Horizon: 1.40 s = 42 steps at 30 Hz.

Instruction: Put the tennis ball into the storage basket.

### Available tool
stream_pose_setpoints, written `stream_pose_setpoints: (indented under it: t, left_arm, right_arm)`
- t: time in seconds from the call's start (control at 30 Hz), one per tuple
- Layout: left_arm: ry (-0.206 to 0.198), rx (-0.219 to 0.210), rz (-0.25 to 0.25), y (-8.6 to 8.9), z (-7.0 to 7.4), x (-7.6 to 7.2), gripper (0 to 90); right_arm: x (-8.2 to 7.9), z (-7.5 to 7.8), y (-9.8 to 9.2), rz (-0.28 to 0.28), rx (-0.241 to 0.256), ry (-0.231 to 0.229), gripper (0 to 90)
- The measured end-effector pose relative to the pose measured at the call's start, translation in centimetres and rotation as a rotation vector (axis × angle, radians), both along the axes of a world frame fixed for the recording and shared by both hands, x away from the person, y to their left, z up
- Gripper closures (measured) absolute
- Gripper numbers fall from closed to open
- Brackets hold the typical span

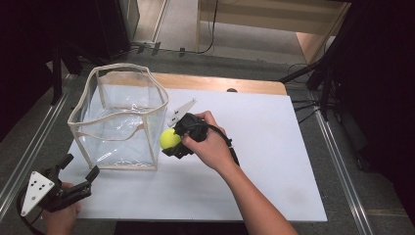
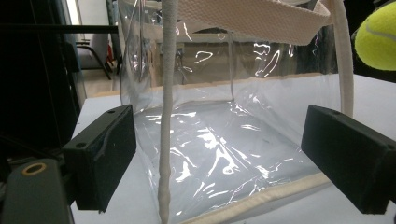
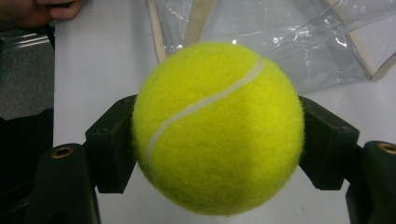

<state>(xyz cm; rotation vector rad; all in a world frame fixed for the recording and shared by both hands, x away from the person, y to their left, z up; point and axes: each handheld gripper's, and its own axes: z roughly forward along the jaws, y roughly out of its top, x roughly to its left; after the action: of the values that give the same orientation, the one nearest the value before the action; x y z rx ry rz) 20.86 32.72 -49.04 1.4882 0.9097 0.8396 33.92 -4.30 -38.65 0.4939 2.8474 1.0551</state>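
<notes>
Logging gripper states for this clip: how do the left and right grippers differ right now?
The right gripper is shut on the tennis ball, beside the clear bag; the left gripper is open and holds nothing. The right sits mid-table, while the left sits at the table's near left corner, aimed at the bag. Both are hand-held with black jaws.

Looks like a lab or recording studio setup, not anyone's home. White board (image 1: 254, 147) laid on a wooden counter (image 1: 220, 83), metal rails (image 1: 337, 161) running down both sides, black stands and loose cables (image 1: 303, 105) on a grey floor (image 1: 235, 58), dark curtained surroundings, and pale wooden furniture (image 1: 274, 19) behind.
</notes>
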Motion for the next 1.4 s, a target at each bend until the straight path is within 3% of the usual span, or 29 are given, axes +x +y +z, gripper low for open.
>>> stream_pose_setpoints:
  t: [0.8, 1.4]
  left_arm:
    - [0.002, -0.002, -0.001, 0.0, 0.0, 0.0, 10.4]
    - [0.003, -0.001, -0.001, 0.0, 0.0, 0.0, 10.4]
  right_arm:
    - [1.2, 3.2, 0.4, 0.003, 0.032, -0.018, 23.1]
    - [1.9, 5.1, 0.9, 0.007, 0.028, -0.038, 23.1]
